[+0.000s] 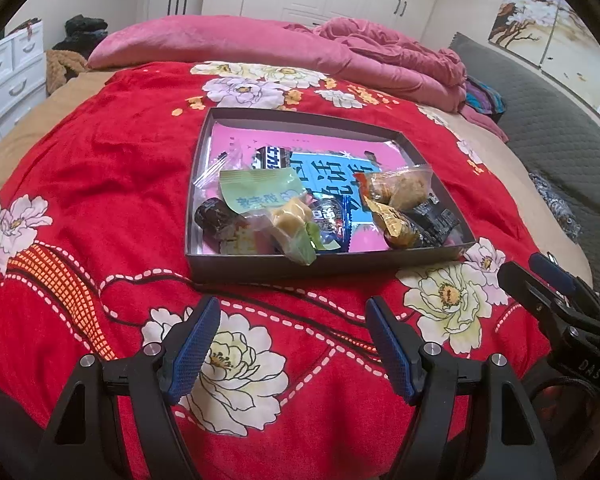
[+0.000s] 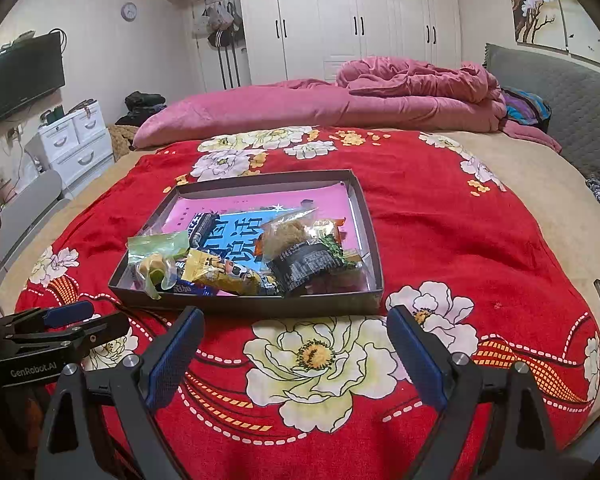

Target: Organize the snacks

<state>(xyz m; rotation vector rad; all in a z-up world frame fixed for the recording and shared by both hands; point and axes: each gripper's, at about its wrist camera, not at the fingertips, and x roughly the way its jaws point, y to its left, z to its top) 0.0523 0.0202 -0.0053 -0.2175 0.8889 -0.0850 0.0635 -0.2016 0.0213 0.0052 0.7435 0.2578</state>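
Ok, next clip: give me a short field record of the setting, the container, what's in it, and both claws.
surface: red floral blanket on a bed
container: shallow dark box, open top, on the blanket
contents: wrapped snacks piled at the box's near end, including a green packet, a black packet and a yellow packet
left claw: open, empty, short of the box
right claw: open, empty, short of the box
snacks outside box: none visible

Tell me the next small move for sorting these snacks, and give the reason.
Probably bring the left claw forward to the green packet at the near edge of the box. Both claws, the right claw too, are open and empty over the red blanket, short of the box, and that packet lies on top within easy reach.
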